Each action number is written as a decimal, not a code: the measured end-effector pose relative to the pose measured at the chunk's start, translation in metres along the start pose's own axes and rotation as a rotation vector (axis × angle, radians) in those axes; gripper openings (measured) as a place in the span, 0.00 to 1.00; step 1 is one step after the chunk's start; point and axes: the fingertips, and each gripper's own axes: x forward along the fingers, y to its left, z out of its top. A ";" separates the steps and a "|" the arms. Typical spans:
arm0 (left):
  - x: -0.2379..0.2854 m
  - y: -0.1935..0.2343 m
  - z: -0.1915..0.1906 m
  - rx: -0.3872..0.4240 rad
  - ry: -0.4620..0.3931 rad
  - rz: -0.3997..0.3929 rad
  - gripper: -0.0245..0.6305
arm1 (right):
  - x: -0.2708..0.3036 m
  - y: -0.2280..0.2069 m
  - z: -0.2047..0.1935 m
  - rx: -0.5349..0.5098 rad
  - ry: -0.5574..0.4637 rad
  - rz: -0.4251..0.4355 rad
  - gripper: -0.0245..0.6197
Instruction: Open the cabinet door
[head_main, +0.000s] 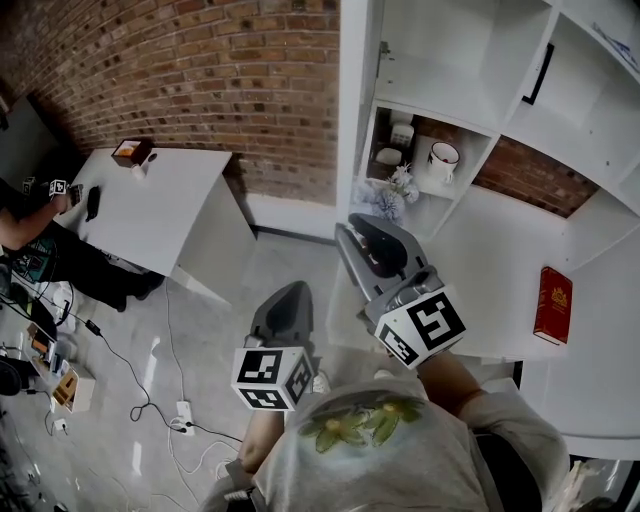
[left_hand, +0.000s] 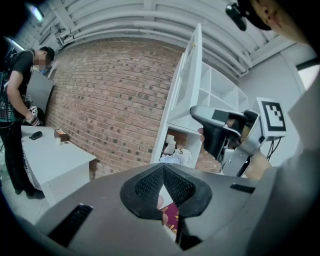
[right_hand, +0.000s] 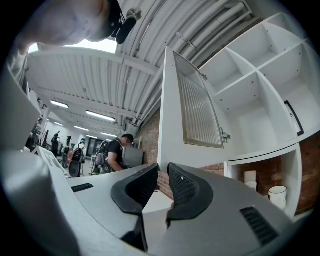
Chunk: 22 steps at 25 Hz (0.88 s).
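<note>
While the cabinet door (head_main: 357, 100) stands edge-on at the head view's top, the right gripper view shows its ribbed pane (right_hand: 200, 107). The left gripper (left_hand: 163, 167) is closed and empty; the right gripper (right_hand: 164, 167) is slightly parted.

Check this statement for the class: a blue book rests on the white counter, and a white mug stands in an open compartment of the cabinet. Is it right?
Not quite. The book is red, not blue, as the head view shows. The rest holds: it rests on the white counter, and the white mug stands in an open compartment of the cabinet.
</note>
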 end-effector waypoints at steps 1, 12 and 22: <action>-0.001 0.001 0.000 0.000 -0.001 0.003 0.05 | 0.001 0.001 0.000 0.000 0.000 0.004 0.15; -0.007 0.005 -0.001 -0.025 -0.001 0.032 0.05 | 0.005 0.009 0.000 -0.021 -0.027 0.049 0.15; -0.003 -0.005 0.000 -0.025 -0.014 0.035 0.05 | -0.013 0.019 -0.036 -0.041 0.086 0.106 0.11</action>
